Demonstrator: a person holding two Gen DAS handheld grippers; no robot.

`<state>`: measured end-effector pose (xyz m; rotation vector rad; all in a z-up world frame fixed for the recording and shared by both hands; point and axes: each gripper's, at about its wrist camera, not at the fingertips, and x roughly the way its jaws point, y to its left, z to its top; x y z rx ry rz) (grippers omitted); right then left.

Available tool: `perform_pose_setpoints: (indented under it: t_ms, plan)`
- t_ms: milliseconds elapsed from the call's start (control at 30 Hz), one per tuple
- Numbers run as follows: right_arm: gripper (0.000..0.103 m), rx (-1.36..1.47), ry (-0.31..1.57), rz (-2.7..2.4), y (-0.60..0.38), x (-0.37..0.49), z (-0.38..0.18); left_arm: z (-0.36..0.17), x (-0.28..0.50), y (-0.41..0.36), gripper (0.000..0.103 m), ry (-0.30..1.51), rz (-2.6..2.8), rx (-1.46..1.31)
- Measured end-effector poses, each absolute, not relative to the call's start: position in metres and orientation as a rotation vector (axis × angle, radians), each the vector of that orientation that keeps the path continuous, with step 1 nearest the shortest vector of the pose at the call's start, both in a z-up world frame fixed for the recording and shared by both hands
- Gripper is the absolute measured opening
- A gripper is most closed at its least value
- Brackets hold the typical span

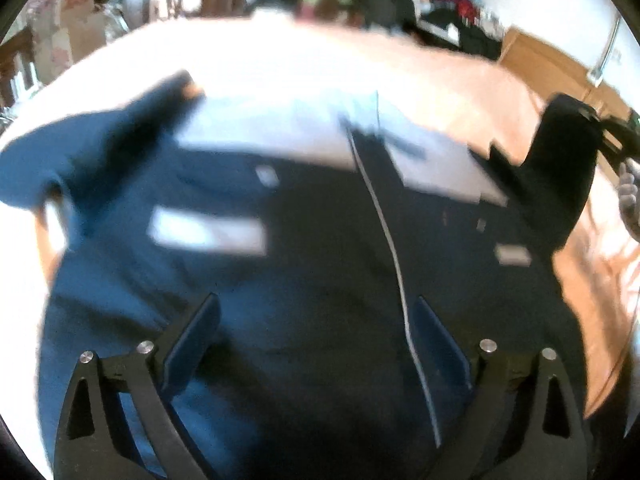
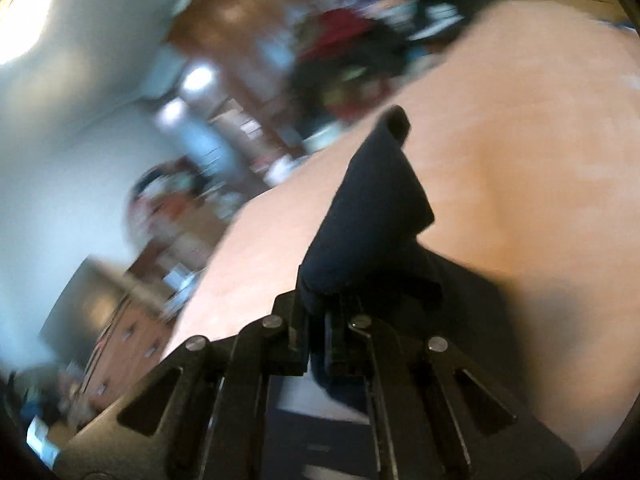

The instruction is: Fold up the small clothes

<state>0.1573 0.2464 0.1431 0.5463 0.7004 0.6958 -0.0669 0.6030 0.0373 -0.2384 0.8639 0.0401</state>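
A dark garment (image 1: 304, 264) is being spread on the bench (image 1: 460, 80), unfolded; its sleeve (image 2: 372, 216) is being pinched by the closed right gripper (image 2: 318, 320), while the left gripper (image 1: 316, 344) is being held wide open and empty over its middle.

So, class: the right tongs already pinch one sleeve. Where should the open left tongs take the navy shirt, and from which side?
The left tongs should take the free sleeve of the navy shirt, coming from the left: it sticks out flat on the peach surface, opposite the right tongs.

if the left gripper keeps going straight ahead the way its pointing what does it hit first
Most likely the navy garment spread right under and ahead of the open left gripper; depth is blurry, so contact distance is unclear.
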Motion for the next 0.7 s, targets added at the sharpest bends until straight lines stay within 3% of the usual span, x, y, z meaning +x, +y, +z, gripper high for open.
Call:
perform_pose_setpoints:
  t_ms: [167,267,300,367,500,600,700]
  plan:
    - [0.013,0.460,0.810,0.843,0.438,0.132,0.117,0.090,-0.083,0.645,0.098,0.744,0.083,-0.283]
    - [0.042,0.389,0.926,0.858,0.501,0.106,0.084,0.102,-0.095,0.667,0.098,0.720,0.112,-0.273]
    - [0.043,0.391,0.941,0.865,0.506,0.093,0.080,0.102,-0.098,0.671,0.098,0.720,0.116,-0.275]
    - [0.044,0.405,0.944,0.894,0.501,0.074,0.082,0.096,-0.104,0.685,0.099,0.734,0.127,-0.293]
    - [0.057,0.316,0.860,0.821,0.429,0.047,0.084,0.076,-0.112,0.697,0.099,0.777,0.126,-0.326]
    - [0.055,0.288,0.875,0.669,0.367,0.055,0.064,0.060,-0.111,0.691,0.099,0.812,0.100,-0.326]
    - [0.049,0.277,1.004,0.502,0.307,0.070,0.016,0.048,-0.109,0.690,0.099,0.835,0.077,-0.350]
